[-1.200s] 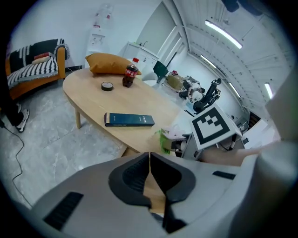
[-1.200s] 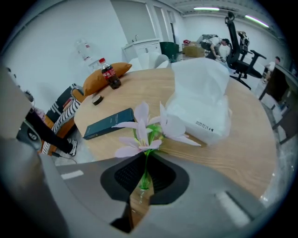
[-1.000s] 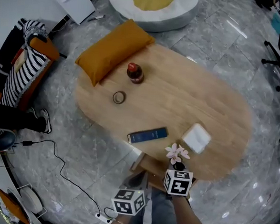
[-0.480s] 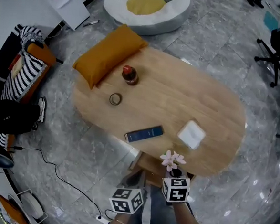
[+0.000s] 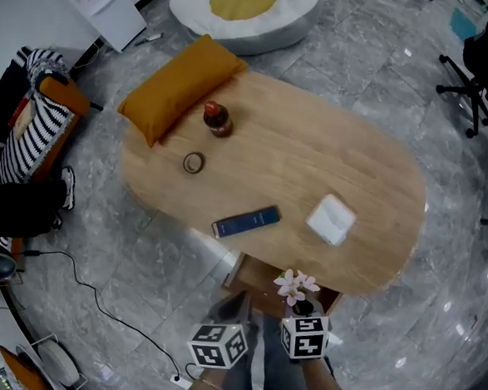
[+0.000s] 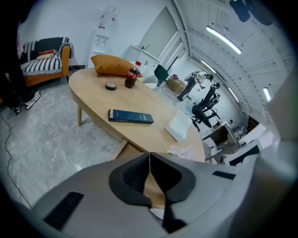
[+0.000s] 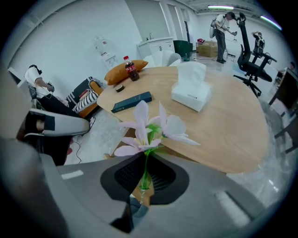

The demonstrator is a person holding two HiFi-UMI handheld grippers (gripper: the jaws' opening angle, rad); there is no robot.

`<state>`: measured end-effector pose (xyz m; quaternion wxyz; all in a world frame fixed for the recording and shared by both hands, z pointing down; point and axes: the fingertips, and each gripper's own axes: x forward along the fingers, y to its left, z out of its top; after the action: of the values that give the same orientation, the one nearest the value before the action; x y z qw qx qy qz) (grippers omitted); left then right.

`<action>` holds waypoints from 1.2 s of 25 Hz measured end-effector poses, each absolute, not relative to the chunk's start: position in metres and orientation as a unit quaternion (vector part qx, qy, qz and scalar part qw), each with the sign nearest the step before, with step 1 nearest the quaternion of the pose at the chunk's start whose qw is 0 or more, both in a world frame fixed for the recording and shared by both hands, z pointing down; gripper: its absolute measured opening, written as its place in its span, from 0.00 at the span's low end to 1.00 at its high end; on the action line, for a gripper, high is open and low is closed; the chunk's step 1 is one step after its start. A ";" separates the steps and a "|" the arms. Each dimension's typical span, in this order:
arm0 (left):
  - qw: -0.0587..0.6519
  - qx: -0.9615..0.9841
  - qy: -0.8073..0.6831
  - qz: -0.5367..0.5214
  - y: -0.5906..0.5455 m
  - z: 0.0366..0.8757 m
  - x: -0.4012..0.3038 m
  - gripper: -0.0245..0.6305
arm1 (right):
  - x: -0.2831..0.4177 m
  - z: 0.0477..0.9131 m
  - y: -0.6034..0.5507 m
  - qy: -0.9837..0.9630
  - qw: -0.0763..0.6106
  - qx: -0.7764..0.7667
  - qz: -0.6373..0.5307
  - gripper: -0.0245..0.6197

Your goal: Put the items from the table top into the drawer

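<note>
Wooden drawer point(image 5: 258, 284) stands open; right gripper point(image 7: 145, 179) pinches the flower point(image 7: 149, 130) by it, left gripper point(image 6: 150, 172) sits closed, empty (bottle point(image 5: 217, 119), tape point(image 5: 194, 162), box point(image 5: 245, 222), tissues point(image 5: 331, 219) await).

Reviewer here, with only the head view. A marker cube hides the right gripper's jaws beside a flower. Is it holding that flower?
Observer: Yes; the right gripper is shut on the flower's green stem.
Operator: And the left one?
Observer: The left gripper is shut, with nothing between its jaws.
Operator: What is the white block?
Observer: A tissue box, with a tissue standing out of its top.
</note>
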<state>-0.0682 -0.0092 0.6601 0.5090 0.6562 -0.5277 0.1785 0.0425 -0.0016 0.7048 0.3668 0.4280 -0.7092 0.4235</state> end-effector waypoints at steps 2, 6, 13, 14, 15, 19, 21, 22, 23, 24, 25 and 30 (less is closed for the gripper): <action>0.512 0.653 -0.528 0.181 -0.005 0.666 -0.067 0.06 | 0.043 0.706 0.004 -0.709 0.369 0.427 0.424 0.07; 0.517 0.652 -0.521 0.191 0.003 0.675 -0.060 0.06 | 0.047 0.713 0.018 -0.709 0.385 0.417 0.419 0.07; 0.530 0.653 -0.497 0.213 0.010 0.689 -0.049 0.06 | 0.055 0.740 0.034 -0.687 0.399 0.419 0.439 0.07; 0.531 0.654 -0.496 0.214 0.011 0.690 -0.048 0.06 | 0.057 0.744 0.036 -0.683 0.398 0.422 0.445 0.07; 0.531 0.654 -0.494 0.215 0.012 0.691 -0.047 0.06 | 0.058 0.748 0.036 -0.680 0.397 0.423 0.448 0.07; 0.533 0.653 -0.492 0.218 0.011 0.700 -0.047 0.06 | 0.060 0.763 0.036 -0.679 0.405 0.419 0.447 0.07; 0.537 0.649 -0.492 0.219 0.010 0.704 -0.049 0.06 | 0.058 0.772 0.038 -0.677 0.410 0.414 0.450 0.07; 0.539 0.647 -0.493 0.219 0.009 0.706 -0.049 0.06 | 0.056 0.775 0.038 -0.677 0.412 0.411 0.450 0.07; 0.540 0.646 -0.492 0.220 0.009 0.708 -0.049 0.06 | 0.054 0.776 0.038 -0.678 0.414 0.408 0.451 0.07; 0.540 0.646 -0.492 0.221 0.008 0.710 -0.048 0.06 | 0.052 0.776 0.038 -0.678 0.415 0.404 0.453 0.07; 0.540 0.646 -0.490 0.224 0.009 0.712 -0.047 0.06 | 0.050 0.776 0.039 -0.678 0.415 0.400 0.456 0.07; 0.555 0.637 -0.489 0.215 0.006 0.714 -0.043 0.06 | 0.046 0.786 0.044 -0.675 0.424 0.387 0.463 0.07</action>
<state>-0.0428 0.0065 0.7141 0.5552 0.6371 -0.4893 0.2154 0.0462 0.0440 0.7860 0.4239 0.3872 -0.6754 0.4629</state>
